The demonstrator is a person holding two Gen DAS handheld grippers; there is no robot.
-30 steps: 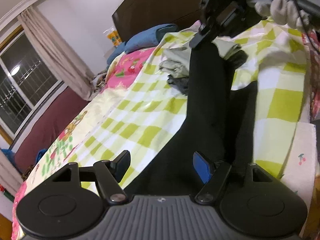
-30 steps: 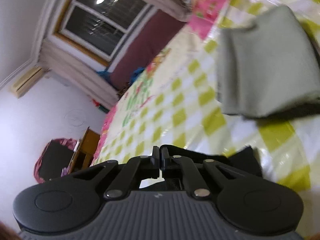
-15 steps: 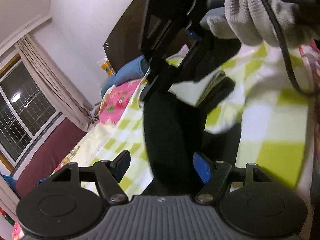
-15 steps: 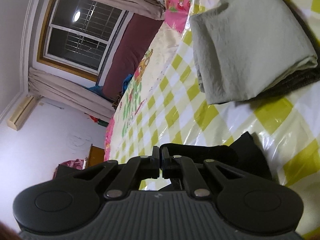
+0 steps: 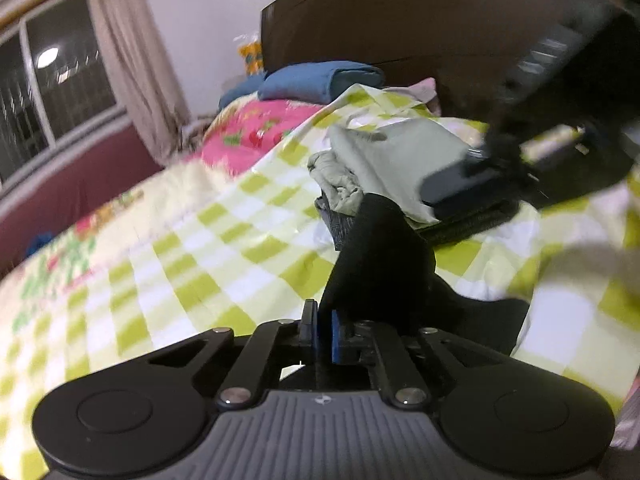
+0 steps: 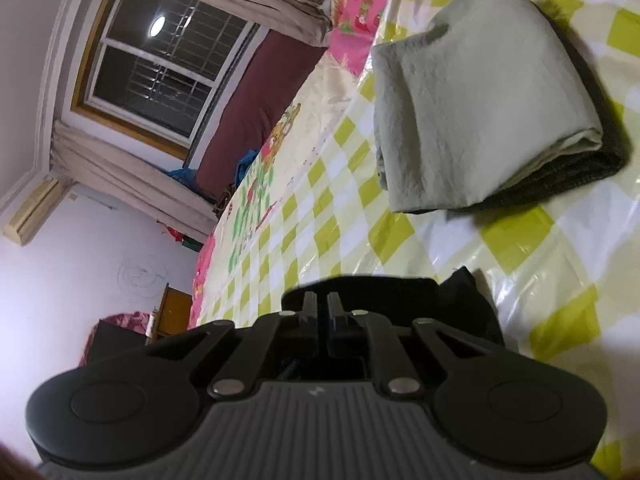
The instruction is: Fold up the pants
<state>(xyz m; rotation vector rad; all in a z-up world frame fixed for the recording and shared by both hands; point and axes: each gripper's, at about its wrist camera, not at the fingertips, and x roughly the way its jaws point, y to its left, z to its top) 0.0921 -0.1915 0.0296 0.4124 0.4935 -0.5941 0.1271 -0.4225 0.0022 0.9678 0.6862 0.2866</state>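
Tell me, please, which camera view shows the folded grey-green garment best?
The right wrist view: the folded grey-green garment lies whole, sharp and unobstructed on the checked bedcover. In the left wrist view it is blurred and partly hidden behind the black pants and the other device.

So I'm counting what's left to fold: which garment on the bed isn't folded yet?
The black pants, pinched in the left gripper. The grey-green garment and the dark one beneath it already sit stacked.

Left of both frames: checked bedsheet [image 5: 180,264] bare, passage free. Upper right: folded clothes stack [image 6: 472,100] blocks; headboard [image 5: 400,28] closes far end.
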